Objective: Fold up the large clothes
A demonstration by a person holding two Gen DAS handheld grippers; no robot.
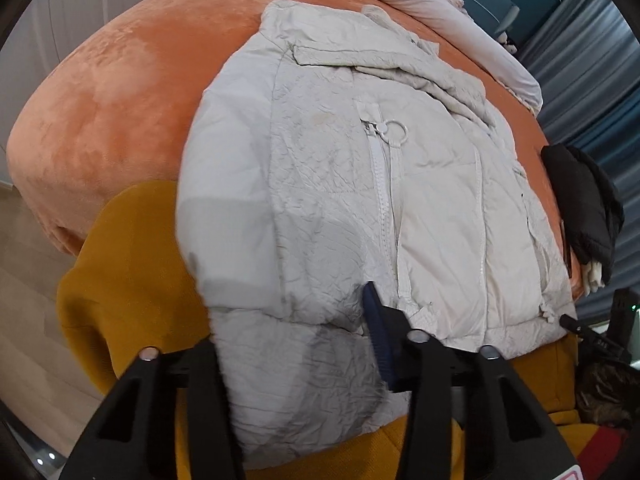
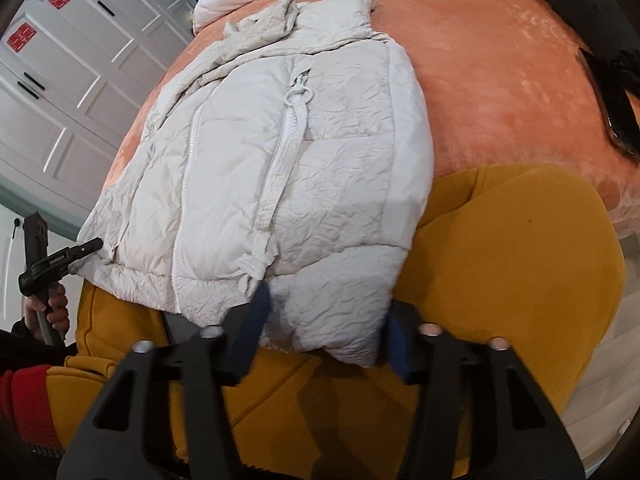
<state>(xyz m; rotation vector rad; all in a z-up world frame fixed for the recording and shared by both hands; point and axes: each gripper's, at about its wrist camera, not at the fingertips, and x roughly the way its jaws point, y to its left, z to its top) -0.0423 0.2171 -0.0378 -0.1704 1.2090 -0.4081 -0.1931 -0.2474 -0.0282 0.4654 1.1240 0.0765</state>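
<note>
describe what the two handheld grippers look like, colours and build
Both the left gripper and right gripper have black plastic fingers with cut-out slots, silver round fasteners, and dark blue ribbed pads.

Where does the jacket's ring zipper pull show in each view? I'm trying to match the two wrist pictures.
Left wrist: ring zipper pull, right of centre, upper half.
Right wrist: it sits left of centre, upper part.
Shared landmark: the mustard garment under the white jacket hem.
</note>
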